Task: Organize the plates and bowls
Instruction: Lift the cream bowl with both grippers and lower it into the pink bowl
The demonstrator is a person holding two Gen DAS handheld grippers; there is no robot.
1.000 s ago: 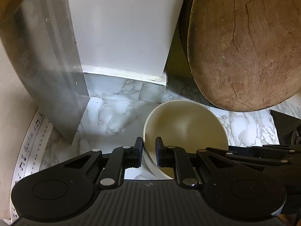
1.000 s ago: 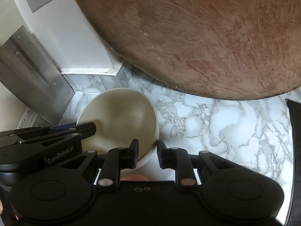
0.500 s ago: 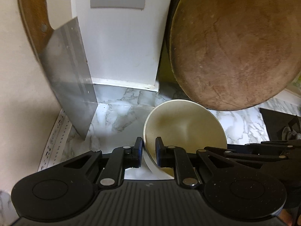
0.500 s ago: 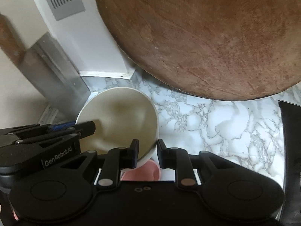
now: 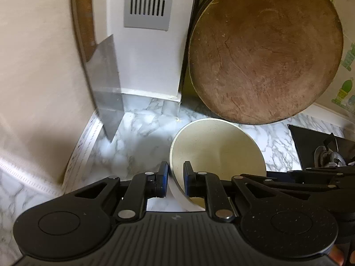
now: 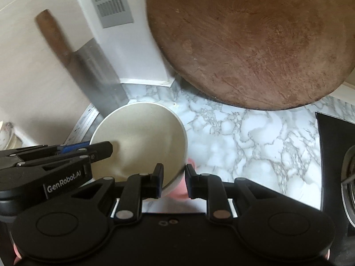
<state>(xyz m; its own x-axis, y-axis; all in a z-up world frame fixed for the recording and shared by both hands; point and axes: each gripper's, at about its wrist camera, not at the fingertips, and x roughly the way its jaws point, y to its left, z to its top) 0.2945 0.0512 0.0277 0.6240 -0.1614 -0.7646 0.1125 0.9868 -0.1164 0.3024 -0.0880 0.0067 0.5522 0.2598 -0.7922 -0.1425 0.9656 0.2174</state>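
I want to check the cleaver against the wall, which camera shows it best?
The right wrist view: the cleaver shows its whole wooden handle and most of the blade, down to the bowl. The left wrist view shows it edge-on, handle cropped.

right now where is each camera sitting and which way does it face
Left wrist: on the left gripper, looking forward and down at the cream bowl, cleaver and round wooden cutting board; its fingers pinch the bowl's rim, the right gripper entering at right.
Right wrist: on the right gripper, clamped on the opposite rim, left gripper at left.
Shared: bowl, cleaver, board, marble counter, vented white column.
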